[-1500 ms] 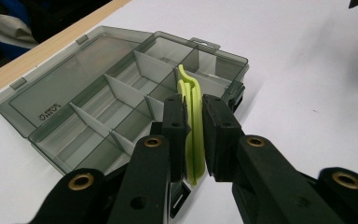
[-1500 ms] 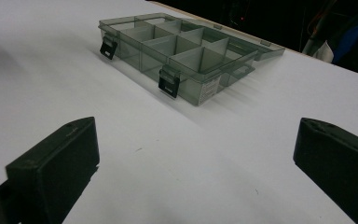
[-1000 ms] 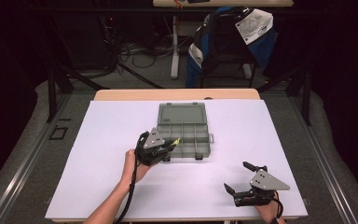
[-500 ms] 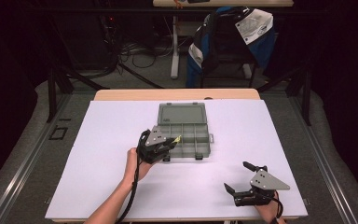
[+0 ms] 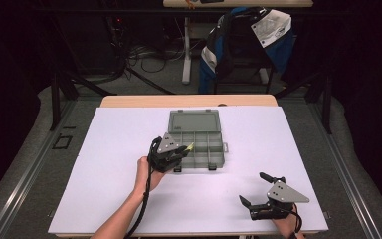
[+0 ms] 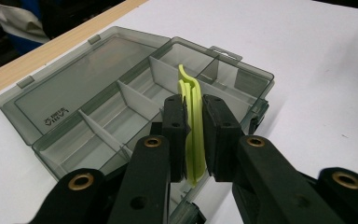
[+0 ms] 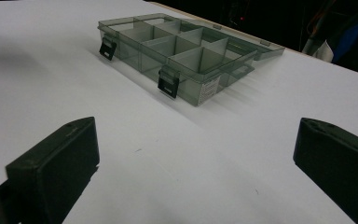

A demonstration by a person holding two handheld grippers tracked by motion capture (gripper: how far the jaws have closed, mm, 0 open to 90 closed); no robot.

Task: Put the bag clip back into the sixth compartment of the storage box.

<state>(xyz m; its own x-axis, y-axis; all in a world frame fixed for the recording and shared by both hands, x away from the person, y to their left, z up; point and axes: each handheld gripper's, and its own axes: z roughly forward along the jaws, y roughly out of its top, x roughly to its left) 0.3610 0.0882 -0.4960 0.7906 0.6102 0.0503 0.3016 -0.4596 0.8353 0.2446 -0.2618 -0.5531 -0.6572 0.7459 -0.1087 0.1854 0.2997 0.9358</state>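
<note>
A smoky grey compartment box (image 5: 204,148) lies open in the middle of the white table, its lid (image 5: 195,121) folded flat toward the far side. My left gripper (image 5: 183,151) hovers over the box's near left corner, shut on a curved yellow-green plastic strip (image 6: 191,88). The strip's tip points out over the dividers (image 6: 133,100). In the left gripper view the gripper (image 6: 194,119) pinches the strip upright between both pads. My right gripper (image 5: 252,187) rests near the table's front right, open, nothing between its pads. In the right gripper view the gripper (image 7: 198,135) faces the box (image 7: 182,44) and its two latches.
The white tabletop (image 5: 119,199) stretches wide on both sides of the box, with a wooden strip (image 5: 144,101) along the far edge. Behind the table stands a chair draped with a blue jacket (image 5: 243,40), and cables lie on the floor.
</note>
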